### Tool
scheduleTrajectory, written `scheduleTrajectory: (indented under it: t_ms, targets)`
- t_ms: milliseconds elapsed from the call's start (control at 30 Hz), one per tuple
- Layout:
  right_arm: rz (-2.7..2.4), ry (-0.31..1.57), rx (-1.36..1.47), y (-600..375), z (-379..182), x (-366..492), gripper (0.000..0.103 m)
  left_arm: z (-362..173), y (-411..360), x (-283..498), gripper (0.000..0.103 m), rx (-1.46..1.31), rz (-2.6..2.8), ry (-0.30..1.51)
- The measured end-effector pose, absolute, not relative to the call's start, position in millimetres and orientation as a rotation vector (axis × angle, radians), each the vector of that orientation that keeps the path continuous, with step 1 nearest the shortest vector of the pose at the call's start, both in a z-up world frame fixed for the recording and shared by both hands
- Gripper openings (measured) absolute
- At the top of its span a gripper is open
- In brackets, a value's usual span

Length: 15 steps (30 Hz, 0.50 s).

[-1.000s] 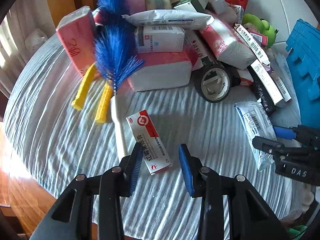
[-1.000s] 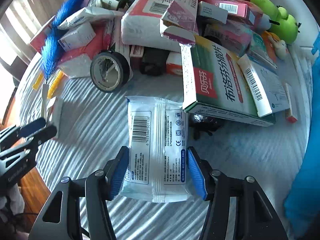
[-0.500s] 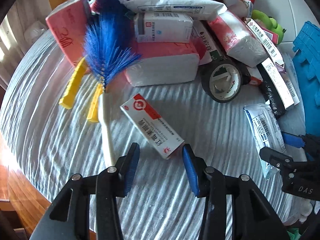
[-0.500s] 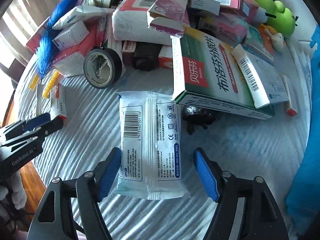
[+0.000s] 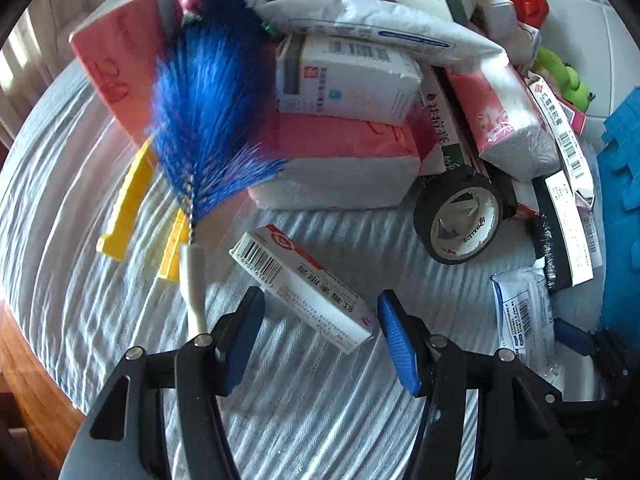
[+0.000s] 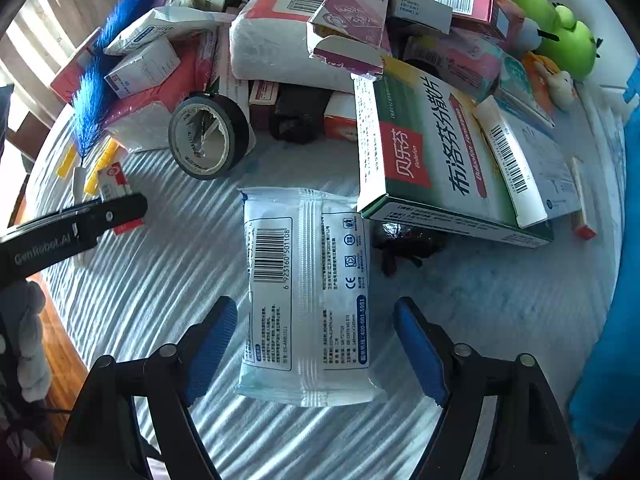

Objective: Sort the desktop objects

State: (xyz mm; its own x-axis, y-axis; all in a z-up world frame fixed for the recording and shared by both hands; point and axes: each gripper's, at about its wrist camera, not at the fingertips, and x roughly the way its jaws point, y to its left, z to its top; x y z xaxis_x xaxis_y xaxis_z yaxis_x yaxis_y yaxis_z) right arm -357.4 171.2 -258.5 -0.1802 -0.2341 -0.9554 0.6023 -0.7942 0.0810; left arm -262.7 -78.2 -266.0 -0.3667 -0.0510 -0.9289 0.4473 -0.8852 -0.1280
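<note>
A small white and red medicine box (image 5: 304, 286) lies on the striped cloth, its near end between the blue pads of my left gripper (image 5: 320, 336). The jaws are opening and neither pad touches the box. A flat white wipes packet (image 6: 306, 292) with a barcode lies on the cloth, its lower half between the pads of my right gripper (image 6: 316, 344). Those jaws are opening too, with a gap on each side of the packet. The left gripper (image 6: 120, 210) shows at the left edge of the right wrist view, over the medicine box (image 6: 116, 184).
A heap of boxes and tissue packs fills the far side: a blue duster (image 5: 204, 112), yellow clips (image 5: 128, 208), a black tape roll (image 6: 208, 136), a large green and white medicine box (image 6: 444, 156), a green plush toy (image 6: 560, 36). Blue foam mat (image 5: 624, 200) lies at right. The table's wooden edge (image 5: 32, 380) runs at left.
Both grippers have opened wider. The right one has let go of the wipes packet, which lies flat. The left gripper has moved forward toward the heap, and the medicine box has rolled onto its side.
</note>
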Motion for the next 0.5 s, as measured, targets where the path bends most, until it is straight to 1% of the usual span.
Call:
scheduleTrajectory:
  t_ms: [67,100,133,167,233,300,400,467,500]
  targets:
    - [-2.016,0.43,1.548,170,-259,-358,0.082,-268,-69,-266,0.054,1.571,-2.336,0.418]
    - [-2.016,0.431,1.548,169,-259,-358,0.082,-269,-64,-266,0.043,1.582,-2.355,0.379]
    - [-2.014,0.429,1.548,168,-259,-359,0.082,-269,-58,-265,0.031,1.599,-2.382,0.352]
    - [-2.01,0.428,1.548,167,-258,-359,0.082,-269,-53,-264,0.028,1.62,-2.403,0.345]
    - [-2.004,0.432,1.543,164,-257,-359,0.082,-271,-45,-262,0.027,1.644,-2.444,0.341]
    - [-2.006,0.43,1.541,162,-256,-360,0.071,-273,-44,-263,0.027,1.632,-2.455,0.306]
    - [-2.021,0.434,1.536,158,-257,-363,0.07,-275,-54,-267,0.027,1.622,-2.449,0.343]
    - [-2.032,0.447,1.534,156,-256,-365,0.07,-277,-57,-268,0.027,1.618,-2.456,0.334]
    - [-2.04,0.457,1.528,154,-255,-366,0.062,-278,-56,-267,0.027,1.622,-2.464,0.307]
